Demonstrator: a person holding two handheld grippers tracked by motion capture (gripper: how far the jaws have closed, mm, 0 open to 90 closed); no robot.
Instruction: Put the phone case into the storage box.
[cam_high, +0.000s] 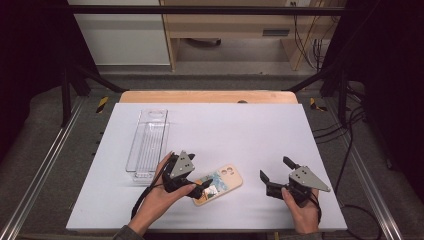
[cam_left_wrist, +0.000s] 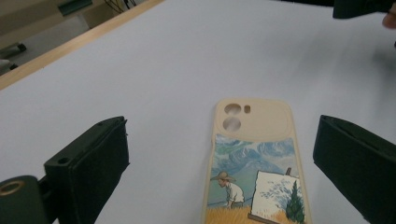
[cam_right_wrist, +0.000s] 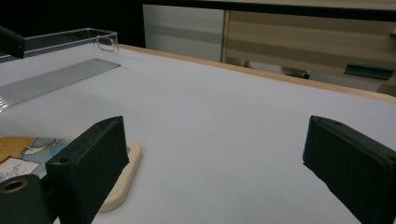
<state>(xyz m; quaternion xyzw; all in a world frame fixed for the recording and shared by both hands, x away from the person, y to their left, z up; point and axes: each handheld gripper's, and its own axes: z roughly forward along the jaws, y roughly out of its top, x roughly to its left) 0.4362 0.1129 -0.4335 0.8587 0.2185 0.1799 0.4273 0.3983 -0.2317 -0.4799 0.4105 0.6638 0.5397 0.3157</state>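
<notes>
From the high view I see my left gripper (cam_high: 200, 186) low over the near part of the white table (cam_high: 260, 130), its tips at the near end of the phone case (cam_high: 218, 184). The case lies flat, picture side up, its camera end pointing away to the right. My right gripper (cam_high: 276, 175) sits well apart from the case on the right, jaws spread wide, nothing between them. A clear plastic tray (cam_high: 148, 142) stands on the left half of the table, beyond the left hand (cam_high: 161, 197) — empty as far as I can tell.

In the left gripper view the jaws stand wide open on either side of the phone case (cam_left_wrist: 254, 163). The case lies between them on the table, closer to the right jaw, touching neither. Its cream rim and two camera holes point away from me; the painted scene shows a figure in a hat beside an easel.

In the right gripper view the jaws are spread again, bare table between them. The cream end of the phone case (cam_right_wrist: 122, 175) peeks out behind the left jaw — whether they touch I cannot tell. The clear tray (cam_right_wrist: 56, 70) lies farther off at the upper left.
</notes>
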